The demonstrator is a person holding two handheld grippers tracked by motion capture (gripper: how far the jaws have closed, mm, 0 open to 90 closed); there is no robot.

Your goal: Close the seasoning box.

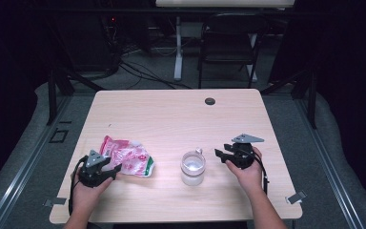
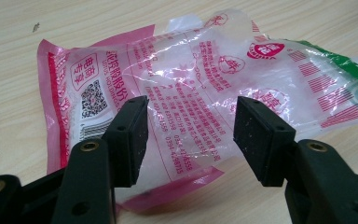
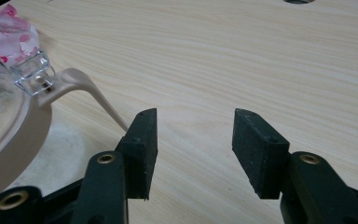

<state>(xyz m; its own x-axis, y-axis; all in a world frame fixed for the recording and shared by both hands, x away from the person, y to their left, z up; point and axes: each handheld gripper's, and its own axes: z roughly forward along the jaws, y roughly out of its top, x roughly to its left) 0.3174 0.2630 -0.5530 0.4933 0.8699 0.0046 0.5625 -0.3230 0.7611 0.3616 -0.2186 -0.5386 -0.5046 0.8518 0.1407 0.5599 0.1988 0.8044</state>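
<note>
A crumpled clear plastic bag (image 1: pixel 127 160) with pink and red print and a green corner lies on the wooden table (image 1: pixel 171 119) at the front left. My left gripper (image 1: pixel 113 170) is open at its near edge; in the left gripper view the bag (image 2: pixel 200 88) spreads just beyond and between the jaws. A clear jar (image 1: pixel 193 167) with a beige-rimmed lid stands at the front centre. My right gripper (image 1: pixel 220 156) is open a little to its right, with nothing between the jaws. The jar's lid (image 3: pixel 4 121) and its beige latch (image 3: pixel 93 98) show left of the jaws.
A dark round grommet (image 1: pixel 210 101) sits in the table near its far edge. A black chair (image 1: pixel 228 45), a white table leg (image 1: pixel 177 50) and cables stand on the floor beyond the table. Bare wood lies between the jar and the far edge.
</note>
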